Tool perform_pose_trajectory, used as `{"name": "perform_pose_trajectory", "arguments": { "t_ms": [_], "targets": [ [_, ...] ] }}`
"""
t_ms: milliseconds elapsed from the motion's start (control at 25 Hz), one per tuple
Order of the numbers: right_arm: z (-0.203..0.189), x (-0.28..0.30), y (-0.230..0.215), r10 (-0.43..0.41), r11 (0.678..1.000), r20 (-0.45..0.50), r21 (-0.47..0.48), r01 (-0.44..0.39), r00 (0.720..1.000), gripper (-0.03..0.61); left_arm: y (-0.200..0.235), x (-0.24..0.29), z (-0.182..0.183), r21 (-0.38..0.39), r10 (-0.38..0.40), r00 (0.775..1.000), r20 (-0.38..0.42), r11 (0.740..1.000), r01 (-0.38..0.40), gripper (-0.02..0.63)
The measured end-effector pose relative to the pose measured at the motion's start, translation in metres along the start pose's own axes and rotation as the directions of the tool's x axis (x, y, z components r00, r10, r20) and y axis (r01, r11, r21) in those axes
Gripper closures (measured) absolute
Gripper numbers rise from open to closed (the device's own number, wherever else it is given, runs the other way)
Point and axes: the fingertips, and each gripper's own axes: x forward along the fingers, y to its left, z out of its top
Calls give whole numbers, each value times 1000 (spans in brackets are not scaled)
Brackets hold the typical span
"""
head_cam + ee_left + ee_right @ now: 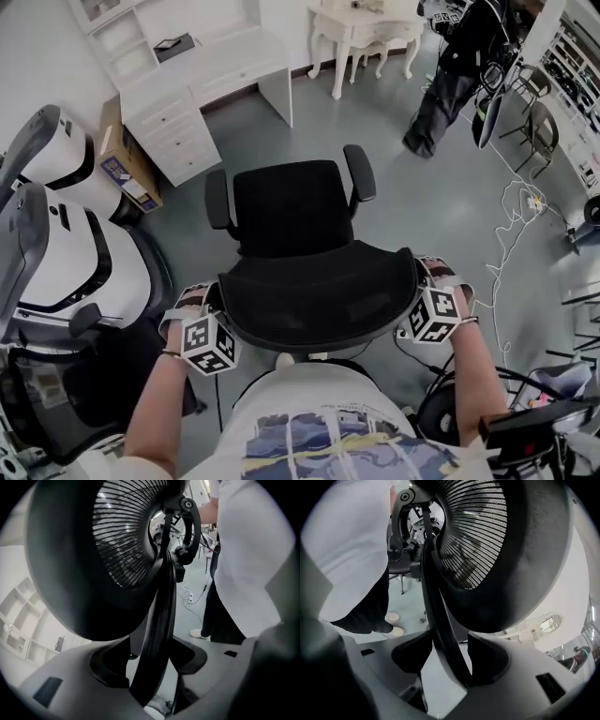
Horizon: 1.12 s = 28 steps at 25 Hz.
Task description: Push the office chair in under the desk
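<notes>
The office chair [295,211] stands just before the person [319,422], the desk [202,70] well apart beyond it. The left gripper [208,302] and right gripper [427,277] flank its backrest [319,300]; another chair [66,272] stands left.

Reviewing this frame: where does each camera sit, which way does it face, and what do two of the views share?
Head view: on the person's head, facing steeply down onto the office chair; the shirt, left tongs and right tongs show.
Left gripper view: on the left tongs, looking along its open jaws, which straddle the backrest frame; the person's shirt at right.
Right gripper view: on the right tongs, same frame between open jaws; shirt at left.
Shared: both gripper views see the mesh backrest from opposite sides.
</notes>
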Motion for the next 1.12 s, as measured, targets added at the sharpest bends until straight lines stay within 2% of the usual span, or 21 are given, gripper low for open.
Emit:
{"name": "perform_pose_trajectory", "arguments": {
  "t_ms": [120,200,400,800,1120],
  "targets": [
    [3,2,0,15,999,14,-33,-14,1000,336,-2,7,-4,64,-16,999,-33,998,18,411],
    [4,3,-1,35,998,26,-48,-34,999,342,-1,8,-5,76,-39,998,-43,996,43,426],
    [1,3,-10,54,995,59,-82,-49,997,350,1,12,-1,77,-68,996,-58,994,72,443],
    [-11,25,-55,51,993,63,-109,-44,997,350,24,31,13,62,-90,993,-72,994,95,472],
    [-8,52,-100,57,992,48,-120,-51,997,354,62,50,14,48,-75,996,-58,996,77,480]
  ]
}}
